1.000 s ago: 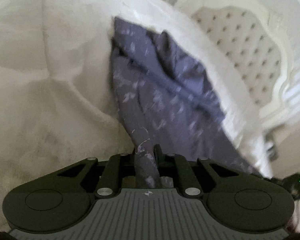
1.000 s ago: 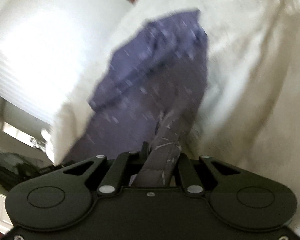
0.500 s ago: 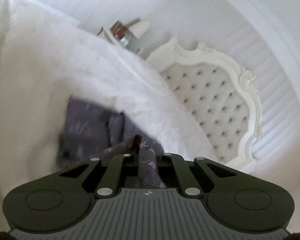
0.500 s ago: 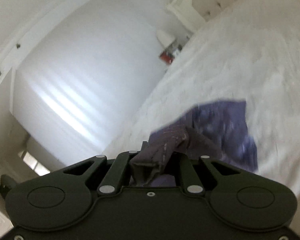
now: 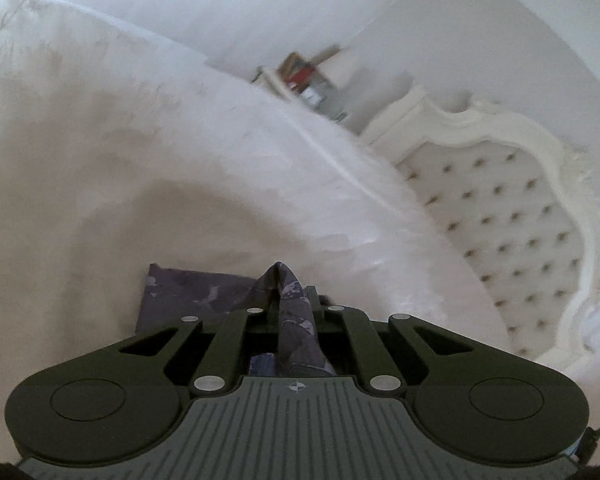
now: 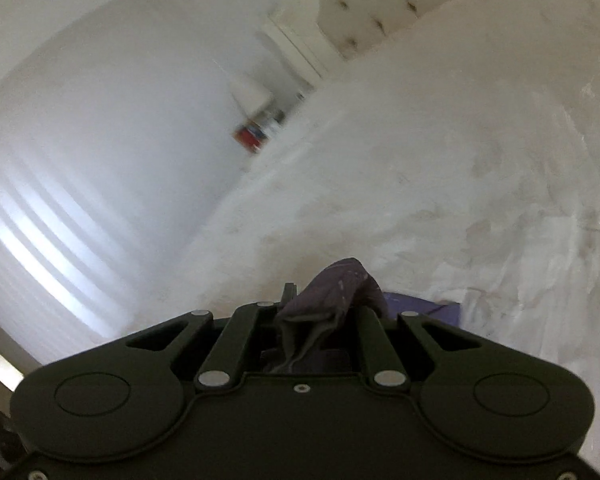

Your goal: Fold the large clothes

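Note:
A dark purple patterned garment [image 5: 196,294] lies on the white bedspread [image 5: 140,168]; only a small flat part shows to the left of my left gripper [image 5: 290,294]. That gripper is shut on a pinched fold of the cloth, which sticks up between its jaws. In the right wrist view my right gripper [image 6: 326,300] is shut on another bunched corner of the garment [image 6: 336,284], and a purple strip of the cloth lies just right of it on the bedspread [image 6: 460,184]. Most of the garment is hidden under both grippers.
A white tufted headboard [image 5: 500,216] stands at the right of the left wrist view. A bedside stand with books and small items [image 5: 308,84] sits beyond the bed's far edge, also seen as a red-blue item [image 6: 252,138] in the right view. White walls lie behind.
Both grippers have swept across the bed with the garment in their jaws. The long spread of purple cloth ahead of them has shrunk to a small patch close under the jaws.

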A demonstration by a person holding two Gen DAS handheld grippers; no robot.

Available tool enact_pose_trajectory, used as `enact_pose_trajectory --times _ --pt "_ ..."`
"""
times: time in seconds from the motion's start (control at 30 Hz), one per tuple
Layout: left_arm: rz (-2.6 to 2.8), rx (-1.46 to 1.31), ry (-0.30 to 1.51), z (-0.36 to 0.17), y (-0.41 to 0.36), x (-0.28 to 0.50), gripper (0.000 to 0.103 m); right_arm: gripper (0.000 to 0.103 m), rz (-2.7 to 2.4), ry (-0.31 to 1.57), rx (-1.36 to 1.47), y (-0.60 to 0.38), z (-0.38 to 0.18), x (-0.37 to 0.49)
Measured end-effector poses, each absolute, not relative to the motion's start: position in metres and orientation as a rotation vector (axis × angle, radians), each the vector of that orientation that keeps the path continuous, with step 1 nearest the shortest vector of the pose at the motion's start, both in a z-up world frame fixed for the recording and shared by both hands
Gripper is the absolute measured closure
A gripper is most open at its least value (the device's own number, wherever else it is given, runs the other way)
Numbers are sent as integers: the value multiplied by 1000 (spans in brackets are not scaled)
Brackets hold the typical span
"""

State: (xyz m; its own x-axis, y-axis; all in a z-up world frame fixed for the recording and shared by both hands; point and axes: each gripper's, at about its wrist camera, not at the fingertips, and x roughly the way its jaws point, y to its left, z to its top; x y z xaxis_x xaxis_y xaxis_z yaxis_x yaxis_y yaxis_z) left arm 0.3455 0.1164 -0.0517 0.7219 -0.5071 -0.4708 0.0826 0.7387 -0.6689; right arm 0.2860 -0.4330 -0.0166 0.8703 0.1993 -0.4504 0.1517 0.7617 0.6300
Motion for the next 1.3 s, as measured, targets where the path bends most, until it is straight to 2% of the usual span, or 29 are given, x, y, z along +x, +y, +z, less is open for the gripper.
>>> enact_pose_trajectory --times 0.17,0.2,0.23,0.27,0.3,0.33,0.37,0.4,0.43,0.47,0.63,0.83,1.0,1.17,1.3 --pt "-326 -690 740 -76 112 369 92 86 -6 580 667 -432 -39 311" --pt "-332 -732 751 -83 117 373 88 86 -11 589 673 -433 -44 315" --pt "-336 -769 752 -89 122 374 86 82 -12 596 684 -435 -48 316" --pt "-343 -807 745 -93 126 374 79 75 -8 598 699 -437 -51 317" --pt "-355 -839 733 -95 129 375 65 70 3 591 716 -439 -54 316" --pt "-368 -855 719 -96 132 374 56 56 17 580 727 -441 -55 314" --pt "-373 -856 697 -94 133 373 30 43 33 567 735 -442 -55 314" --pt "-363 -842 662 -90 134 369 2 36 50 547 738 -443 -53 313" --pt "-345 -820 628 -85 136 365 1 18 48 522 726 -442 -50 311" --pt "-333 -793 594 -78 137 360 0 10 37 487 696 -441 -43 306" --pt "-347 -630 606 -50 120 347 0 10 44 452 560 -420 -14 291" --pt "-437 -327 670 -39 52 326 0 10 112 539 345 -352 -7 289" --pt "-449 -136 708 -60 10 325 0 11 187 612 180 -294 -21 295" --pt "-331 -23 763 -97 15 345 0 11 130 696 74 -277 -48 310" --pt "-306 -27 781 -108 32 361 0 4 -13 730 75 -301 -72 326"
